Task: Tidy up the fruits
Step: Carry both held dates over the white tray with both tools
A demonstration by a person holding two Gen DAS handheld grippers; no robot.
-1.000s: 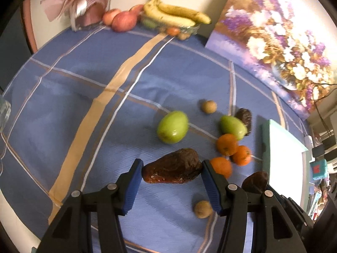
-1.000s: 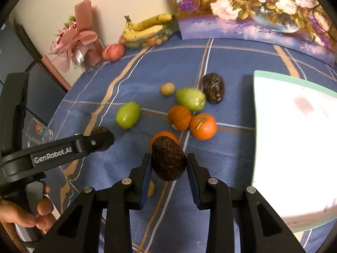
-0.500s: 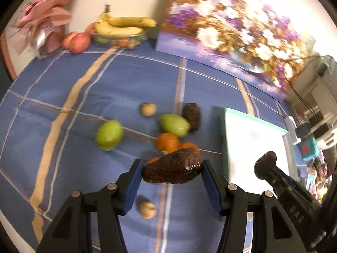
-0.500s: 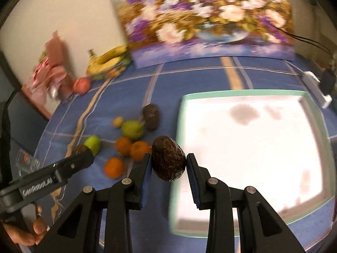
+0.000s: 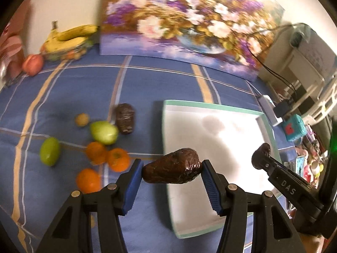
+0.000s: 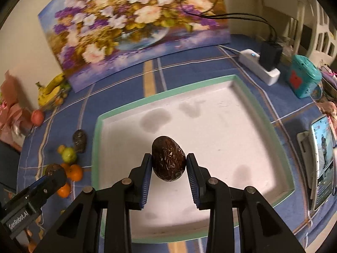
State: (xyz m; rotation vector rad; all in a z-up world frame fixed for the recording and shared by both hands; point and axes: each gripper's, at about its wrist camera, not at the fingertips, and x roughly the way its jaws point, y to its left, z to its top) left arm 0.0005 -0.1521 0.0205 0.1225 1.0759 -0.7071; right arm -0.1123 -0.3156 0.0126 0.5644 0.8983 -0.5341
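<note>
My left gripper is shut on a dark brown avocado, held sideways above the left edge of the white tray with a green rim. My right gripper is shut on a second dark avocado, held upright over the middle of the tray. A third avocado, two green fruits, three oranges and a small brown fruit lie on the blue cloth left of the tray.
A flower painting leans on the wall behind. Bananas and a red apple sit at the back left. A power strip, a teal box and a phone are right of the tray.
Both grippers have swung right with their avocados, from over the loose fruit to over the tray. The right one now hangs above the tray's middle.
</note>
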